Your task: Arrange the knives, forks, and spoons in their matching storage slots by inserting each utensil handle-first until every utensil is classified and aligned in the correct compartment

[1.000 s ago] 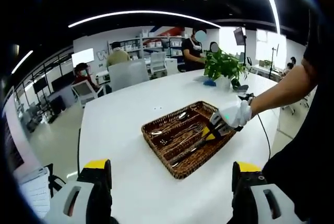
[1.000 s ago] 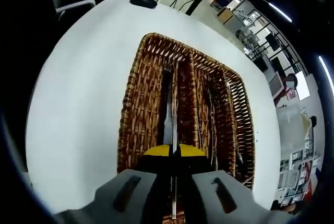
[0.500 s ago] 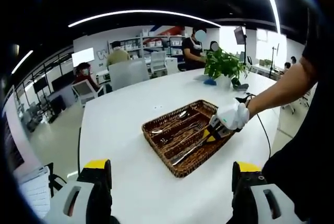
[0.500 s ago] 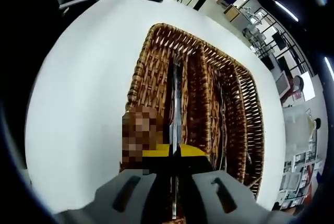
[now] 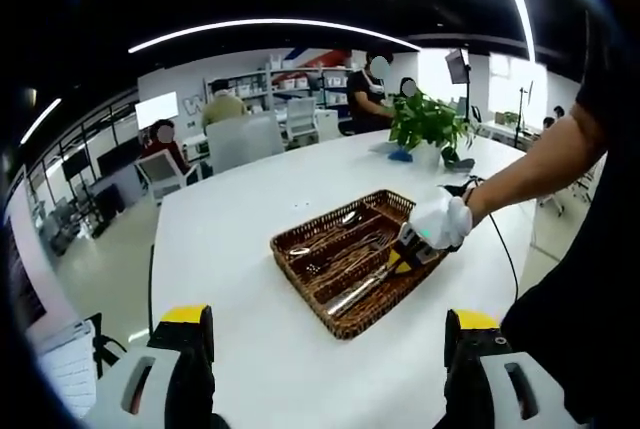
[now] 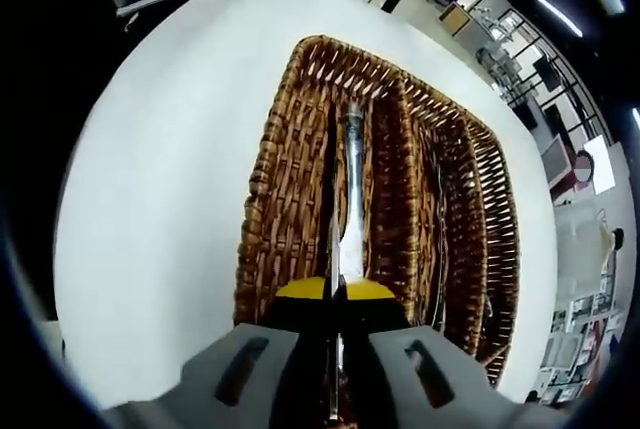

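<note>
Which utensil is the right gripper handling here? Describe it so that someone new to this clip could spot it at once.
Start at the brown wicker tray on the white table. In the right gripper view, look at its leftmost slot: a knife lies lengthwise there, handle pointing away, its blade end clamped in the right gripper. The neighbouring utensils lie loose in the other slots.

The left gripper (image 5: 330, 334) hangs above the white table (image 5: 230, 249), its yellow-tipped jaws wide apart at 7 and 5 o'clock with nothing between them. Just past centre sits the wicker tray (image 5: 352, 259), cutlery lying in its slots. At the tray's 3 o'clock edge a gloved hand (image 5: 442, 219) holds the right gripper (image 5: 405, 257), which seems to pinch a knife (image 5: 362, 285) slanting down into the tray. A potted plant (image 5: 430, 129) stands at 1 o'clock.
</note>
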`<state>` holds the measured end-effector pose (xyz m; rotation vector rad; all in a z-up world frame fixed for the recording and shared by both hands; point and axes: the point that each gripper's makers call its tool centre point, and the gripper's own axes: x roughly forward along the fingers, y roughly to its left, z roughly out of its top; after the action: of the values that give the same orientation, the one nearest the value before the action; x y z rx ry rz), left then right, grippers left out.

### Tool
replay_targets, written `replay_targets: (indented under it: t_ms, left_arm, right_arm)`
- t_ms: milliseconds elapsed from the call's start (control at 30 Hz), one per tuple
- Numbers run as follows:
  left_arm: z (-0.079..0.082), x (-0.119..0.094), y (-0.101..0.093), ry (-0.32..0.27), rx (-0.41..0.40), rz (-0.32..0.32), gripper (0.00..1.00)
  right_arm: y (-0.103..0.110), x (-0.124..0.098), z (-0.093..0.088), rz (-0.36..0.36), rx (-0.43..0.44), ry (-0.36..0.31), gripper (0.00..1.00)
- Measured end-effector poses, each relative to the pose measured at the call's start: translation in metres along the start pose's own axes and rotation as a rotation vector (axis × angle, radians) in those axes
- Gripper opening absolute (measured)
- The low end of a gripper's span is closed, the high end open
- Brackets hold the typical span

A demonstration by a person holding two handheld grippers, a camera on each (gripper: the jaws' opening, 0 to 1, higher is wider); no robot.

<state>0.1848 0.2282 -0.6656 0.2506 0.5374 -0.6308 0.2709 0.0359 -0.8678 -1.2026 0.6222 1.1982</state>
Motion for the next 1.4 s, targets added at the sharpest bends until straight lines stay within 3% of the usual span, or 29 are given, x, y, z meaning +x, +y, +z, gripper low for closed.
replay_targets:
  t_ms: [100,200,800,1167,1400]
  left_arm:
    - [0.0,0.001,-0.001,0.0,0.003,-0.003,1.0]
    - [0.0,0.001,0.0,0.001,0.004,-0.004,1.0]
    - [-0.003,0.001,0.003,0.004,0.01,-0.009,1.0]
    - [0.005,0.007,0.001,-0.011,0.008,-0.018,1.0]
    - [0.011,0.017,0.0,-0.031,-0.017,-0.039,1.0]
  right_arm:
    - [0.002,0.0,0.001,0.033,0.012,0.009,0.02]
    - [0.004,0.0,0.002,0.055,-0.049,0.002,0.03]
    - [0.01,-0.011,-0.001,0.133,0.002,-0.033,0.04]
    - [0.002,-0.029,0.003,0.145,0.127,-0.075,0.23]
    - [-0.013,-0.051,0.006,0.073,0.253,-0.151,0.42]
